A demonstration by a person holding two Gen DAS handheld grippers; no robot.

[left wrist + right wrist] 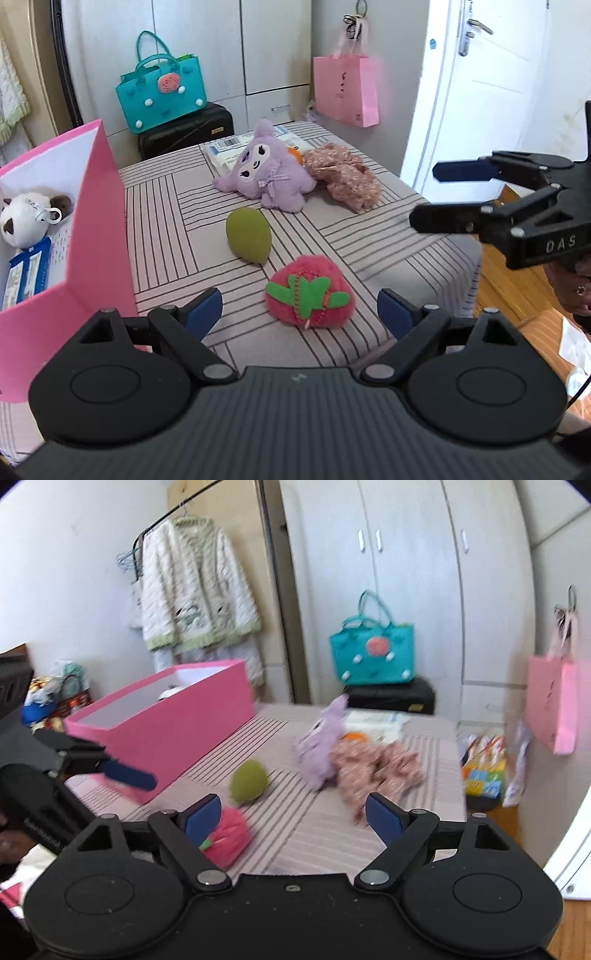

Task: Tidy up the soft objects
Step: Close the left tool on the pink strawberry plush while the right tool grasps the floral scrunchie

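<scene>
On the striped bed (166,221) lie a pink plush strawberry (309,291), a green plush fruit (248,235), a purple plush doll (266,168) and a crumpled pink floral cloth (345,173). My left gripper (300,314) is open, just short of the strawberry, which lies between its fingertips' line. My right gripper (424,192) is open and empty, above the bed's right edge. In the right wrist view, my right gripper (293,818) is open, the strawberry (227,834) is beside its left finger, and the green fruit (248,781) and doll (321,744) lie beyond.
An open pink box (79,236) stands on the bed's left and holds a white plush (26,219) and blue packets (27,273). A flat white package (236,146) lies behind the doll. A teal bag (159,92), black suitcase (184,133) and hanging pink bag (347,88) are behind.
</scene>
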